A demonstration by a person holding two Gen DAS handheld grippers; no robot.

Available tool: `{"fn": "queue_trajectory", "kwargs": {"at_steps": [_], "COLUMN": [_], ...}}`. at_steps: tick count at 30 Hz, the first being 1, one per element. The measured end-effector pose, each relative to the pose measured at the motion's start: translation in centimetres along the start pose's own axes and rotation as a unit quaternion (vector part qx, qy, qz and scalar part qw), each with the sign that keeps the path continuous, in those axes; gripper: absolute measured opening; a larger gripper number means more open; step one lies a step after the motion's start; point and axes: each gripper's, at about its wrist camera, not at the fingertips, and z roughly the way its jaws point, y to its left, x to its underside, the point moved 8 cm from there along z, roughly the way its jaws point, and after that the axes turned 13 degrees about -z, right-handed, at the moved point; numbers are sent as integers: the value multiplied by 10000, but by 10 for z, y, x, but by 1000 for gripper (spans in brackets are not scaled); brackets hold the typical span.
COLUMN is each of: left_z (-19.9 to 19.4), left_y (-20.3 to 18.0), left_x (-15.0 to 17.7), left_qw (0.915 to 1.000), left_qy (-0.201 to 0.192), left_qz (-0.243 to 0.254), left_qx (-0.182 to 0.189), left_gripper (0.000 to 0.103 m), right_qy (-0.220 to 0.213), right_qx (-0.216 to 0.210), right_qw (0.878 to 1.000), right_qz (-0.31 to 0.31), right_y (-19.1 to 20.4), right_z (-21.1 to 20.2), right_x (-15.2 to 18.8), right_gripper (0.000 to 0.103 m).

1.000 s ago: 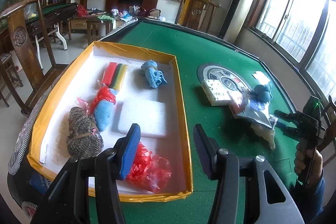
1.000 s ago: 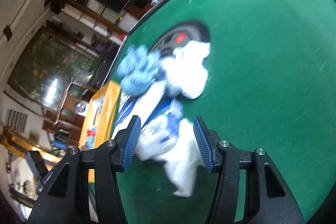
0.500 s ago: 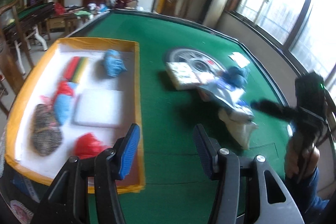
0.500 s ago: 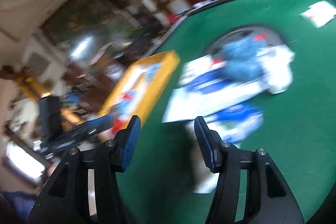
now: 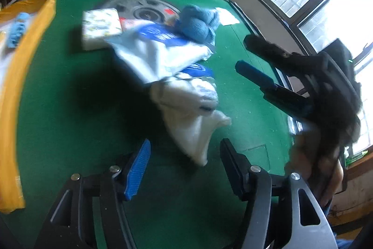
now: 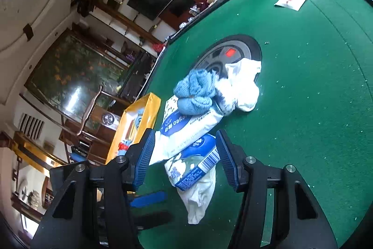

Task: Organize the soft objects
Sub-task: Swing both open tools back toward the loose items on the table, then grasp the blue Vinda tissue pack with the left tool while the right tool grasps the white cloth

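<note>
From your left wrist: your left gripper [image 5: 184,169] is spread wide and empty over the green table [image 5: 70,109], just short of a white cloth [image 5: 193,127] in a heap mid-table. Blue yarn [image 5: 198,22] tops the heap's far end.

From your right wrist: your right gripper [image 6: 184,155] is wide open around a blue-and-white packet [image 6: 195,162], not touching. A yellow tray [image 6: 139,118] sits by the left edge.

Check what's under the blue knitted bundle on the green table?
The blue knitted bundle rests on a white-and-blue plastic package, beside crumpled white cloth. A patterned white pack shows at the pile's edge. Anything underneath is hidden.
</note>
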Motion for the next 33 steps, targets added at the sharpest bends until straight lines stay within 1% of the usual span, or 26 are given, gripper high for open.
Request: {"fn": "queue_trajectory", "kwargs": {"at_steps": [2, 5, 7, 8, 9, 11, 12, 14, 16, 18, 20, 21, 23, 24, 26, 27, 28, 30, 31, 32, 33], "left_z": [9, 22, 29, 30, 30, 28, 25, 18, 10, 1, -11, -15, -22, -28, -37, -39, -41, -40, -39, -38, -36], "left_y": [-10, -19, -21, -19, -15, -7, -3, 5, 16, 30, 47, 52, 54, 54, 53, 53, 53, 49, 50, 51, 52], "left_x": [-2, -10, -14, -15, -16, -16, -15, -12, -11, -10, -14, -14, -13, -12, -13, -14, -15, -19, -20, -20, -23], "left_qw": [10000, 9985, 9985, 9983, 9980, 9981, 9981, 9975, 9973, 9971, 9960, 9967, 9990, 9990, 9988, 9988, 9987, 9986, 9986, 9986, 9986], "left_qy": [34, -178, -203, -218, -281, -279, -274, -313, -344, -403, -551, -539, -392, -418, -488, -488, -497, -536, -535, -533, -524], "left_qz": [38, 252, 274, 286, 288, 277, 292, 377, 361, 272, 163, 90, 11, -22, 28, 39, 38, 28, 4, -33, -51], "left_qx": [-32, -453, -420, -449, -487, -479, -459, -505, -547, -591, -688, -602, -232, -129, -86, -91, -92, -20, -9, -6, -26], "left_gripper": [62, 62, 61, 55, 41, 28, 23, 17, 16, 12, 12, 12, 13, 13, 14, 19, 22, 35, 38, 42, 42], "right_qy": [-20, -48, -82, -77, -90, -82, -36, 84, 221, 341, 421, 474, 540, 613, 750, 833, 892, 918, 951, 966, 935], "right_qx": [-13, 32, 33, 44, 56, 19, -3, 32, 74, 96, 146, 167, 179, 193, 253, 248, 180, 77, 5, -104, -144], "right_qw": [10000, 9999, 9999, 9998, 9998, 9998, 9998, 9997, 9995, 9991, 9988, 9986, 9983, 9978, 9967, 9961, 9957, 9955, 9951, 9948, 9948], "right_qz": [-35, -111, -141, -170, -178, -161, -170, -206, -229, -217, -195, -172, -146, -154, -154, -153, -155, -211, -271, -320, -383], "right_y": [2, -3, 0, 1, 1, 0, 1, 1, 0, -1, -3, -5, -7, -8, -10, -10, -8, -1, 2, 8, 12], "right_z": [-9, -17, -17, -18, -18, -16, -15, -7, 1, 7, 12, 14, 18, 21, 29, 34, 38, 46, 51, 55, 56], "right_x": [2, 2, 1, 1, 0, 0, 1, 5, 10, 14, 18, 19, 21, 23, 27, 29, 31, 31, 32, 33, 33], "right_gripper": [55, 55, 55, 55, 55, 55, 55, 55, 55, 55, 55, 55, 55, 55, 55, 55, 55, 55, 55, 45, 30]}}
